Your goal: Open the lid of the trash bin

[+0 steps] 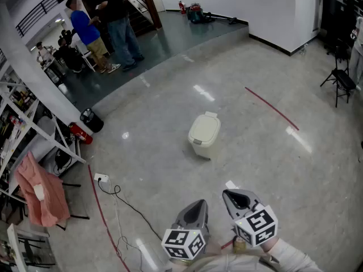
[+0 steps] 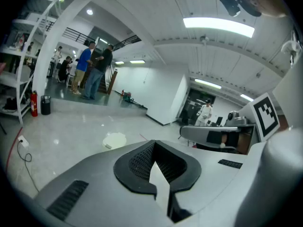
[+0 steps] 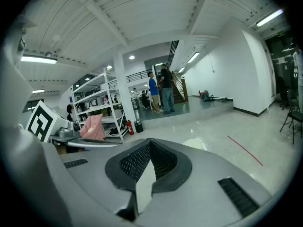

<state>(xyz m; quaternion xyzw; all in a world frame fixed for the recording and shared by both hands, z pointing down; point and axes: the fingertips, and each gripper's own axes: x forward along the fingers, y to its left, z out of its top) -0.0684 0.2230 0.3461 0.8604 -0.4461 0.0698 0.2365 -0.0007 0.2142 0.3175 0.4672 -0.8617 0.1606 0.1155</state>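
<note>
A small cream trash bin (image 1: 204,134) stands alone on the grey polished floor, its lid down. Both grippers hover near the bottom edge of the head view, well short of the bin. My left gripper (image 1: 198,204) and my right gripper (image 1: 230,195) point toward it side by side, jaws together, holding nothing. The left gripper view has the bin (image 2: 115,140) small and far beyond the shut gripper (image 2: 154,162). From the right gripper view, only the bin's (image 3: 195,144) top peeks over the shut gripper (image 3: 149,161).
Metal shelving (image 1: 25,115), a pink cloth (image 1: 38,189), a fire extinguisher (image 1: 80,133) and a black bucket (image 1: 91,119) line the left. A cable and socket (image 1: 102,178) lie on the floor. People (image 1: 108,21) stand at the back left. A red floor line (image 1: 272,107) runs right of the bin.
</note>
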